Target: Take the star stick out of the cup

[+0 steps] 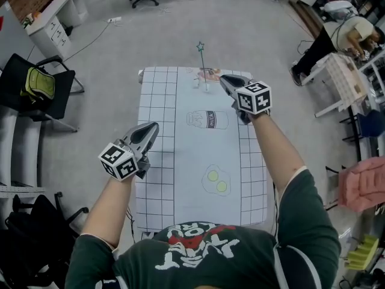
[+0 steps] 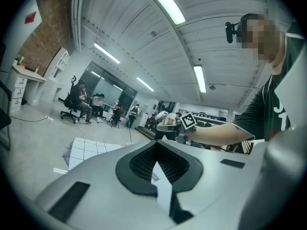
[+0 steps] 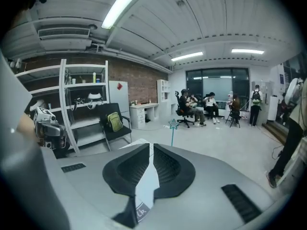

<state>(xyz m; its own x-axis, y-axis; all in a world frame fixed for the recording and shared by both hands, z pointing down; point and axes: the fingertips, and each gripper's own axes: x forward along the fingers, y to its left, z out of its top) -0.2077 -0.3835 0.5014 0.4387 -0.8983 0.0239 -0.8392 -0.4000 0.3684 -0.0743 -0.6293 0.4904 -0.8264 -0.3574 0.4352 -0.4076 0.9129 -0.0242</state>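
Observation:
A thin star stick [image 1: 202, 59] with a green star on top stands upright in a small clear cup [image 1: 207, 88] at the far end of the gridded table mat [image 1: 157, 101]. My right gripper [image 1: 225, 80] hovers just right of the cup, not touching it, its jaws a narrow slit apart and empty. In the right gripper view the star stick [image 3: 172, 125] rises just beyond the right gripper [image 3: 151, 145]. My left gripper [image 1: 153, 128] hangs over the mat's left edge, far from the cup. In the left gripper view, the left gripper [image 2: 156, 145] has its tips together on nothing.
The mat carries a printed milk bottle [image 1: 207, 120] and printed eggs [image 1: 215, 180]. A black chair with a yellow-green bag [image 1: 37, 84] stands to the left, a pink chair [image 1: 362, 183] to the right. A person [image 1: 337, 35] bends over a white table at the far right.

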